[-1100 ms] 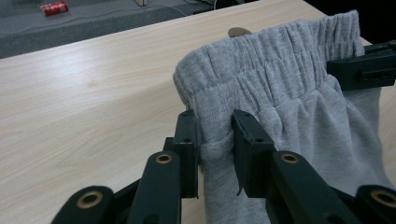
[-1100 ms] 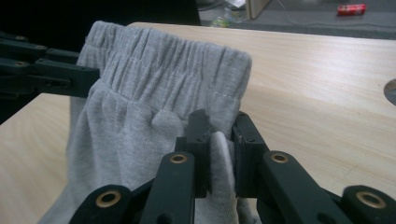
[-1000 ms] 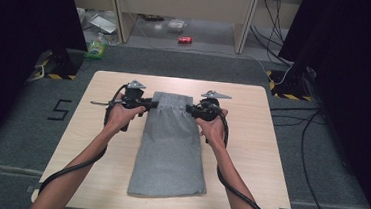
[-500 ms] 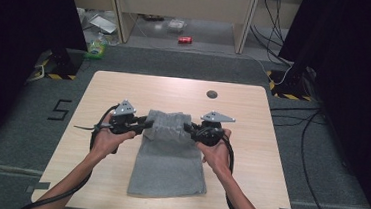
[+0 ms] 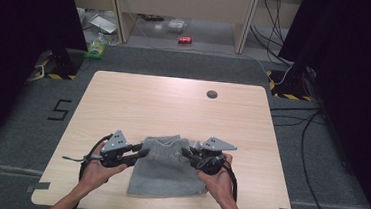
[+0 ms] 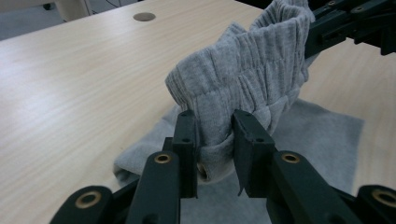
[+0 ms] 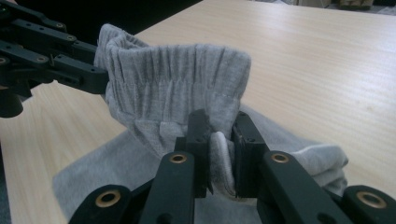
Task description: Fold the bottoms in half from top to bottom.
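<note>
A grey garment [image 5: 165, 170] with a ribbed elastic waistband lies on the wooden table [image 5: 173, 103] near its front edge. The waistband end is lifted and carried back over the rest of the cloth. My left gripper [image 5: 144, 153] is shut on the waistband's left corner [image 6: 212, 140]. On the other side, my right gripper [image 5: 185, 152] is shut on the right corner [image 7: 219, 154]. Between them the waistband [image 7: 177, 79] stands up off the table. The opposite gripper shows at the far end of the band in each gripper view.
A small round dark hole [image 5: 212, 93] sits in the table's far right part. Beyond the table are shelving legs, a red can [image 5: 184, 39], a green bottle [image 5: 96, 47] and cables on the floor. A person's forearms come in at the bottom.
Both grippers have moved toward the table's front edge, pulling the waistband back over the garment. The cloth now lies folded and much shorter.
</note>
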`<state>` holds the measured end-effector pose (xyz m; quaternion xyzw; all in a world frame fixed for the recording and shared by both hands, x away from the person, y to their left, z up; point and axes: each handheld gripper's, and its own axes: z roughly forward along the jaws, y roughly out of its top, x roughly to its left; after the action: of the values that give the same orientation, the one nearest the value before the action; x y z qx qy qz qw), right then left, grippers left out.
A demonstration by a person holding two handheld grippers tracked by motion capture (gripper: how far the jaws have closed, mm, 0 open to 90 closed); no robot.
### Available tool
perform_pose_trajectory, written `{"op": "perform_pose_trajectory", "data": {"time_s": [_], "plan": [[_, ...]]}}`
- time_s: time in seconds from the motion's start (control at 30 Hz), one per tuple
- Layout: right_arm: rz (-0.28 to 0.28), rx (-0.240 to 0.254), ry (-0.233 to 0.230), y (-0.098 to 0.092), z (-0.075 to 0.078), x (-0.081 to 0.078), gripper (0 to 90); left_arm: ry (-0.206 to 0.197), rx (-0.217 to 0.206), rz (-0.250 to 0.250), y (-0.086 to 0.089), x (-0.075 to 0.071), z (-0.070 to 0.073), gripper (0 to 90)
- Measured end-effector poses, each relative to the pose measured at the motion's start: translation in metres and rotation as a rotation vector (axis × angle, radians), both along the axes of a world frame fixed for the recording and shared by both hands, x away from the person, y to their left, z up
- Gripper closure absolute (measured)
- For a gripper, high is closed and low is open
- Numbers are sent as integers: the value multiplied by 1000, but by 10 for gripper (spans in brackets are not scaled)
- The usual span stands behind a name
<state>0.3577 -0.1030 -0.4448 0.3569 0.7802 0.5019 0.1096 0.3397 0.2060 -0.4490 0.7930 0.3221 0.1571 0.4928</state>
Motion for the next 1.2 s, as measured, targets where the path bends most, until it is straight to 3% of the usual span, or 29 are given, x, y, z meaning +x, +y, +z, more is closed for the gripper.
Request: {"op": "perform_pose_trajectory", "data": {"time_s": [0.23, 0.4, 0.5, 0.63, 0.77, 0.97, 1.2], "plan": [[12, -36, 6, -2, -15, -22, 796, 24, -6, -17, -1, -21, -19, 717], [18, -63, 21, -4, -22, -33, 760, 82, -45, -44, 2, -33, -27, 680], [17, -53, 29, -5, -22, -37, 678, 104, -87, -45, 6, -34, -25, 610], [18, -19, 17, -8, -10, -40, 626, 81, -138, -46, 11, -33, -12, 562], [17, -27, 1, -9, 0, -37, 616, 80, -151, -20, 13, -21, -8, 554], [18, -72, 42, -1, -14, -22, 616, 128, -110, -11, 2, -4, -25, 514], [46, -131, 97, 7, -32, -21, 575, 190, -46, -47, -6, -17, -43, 422]]}}
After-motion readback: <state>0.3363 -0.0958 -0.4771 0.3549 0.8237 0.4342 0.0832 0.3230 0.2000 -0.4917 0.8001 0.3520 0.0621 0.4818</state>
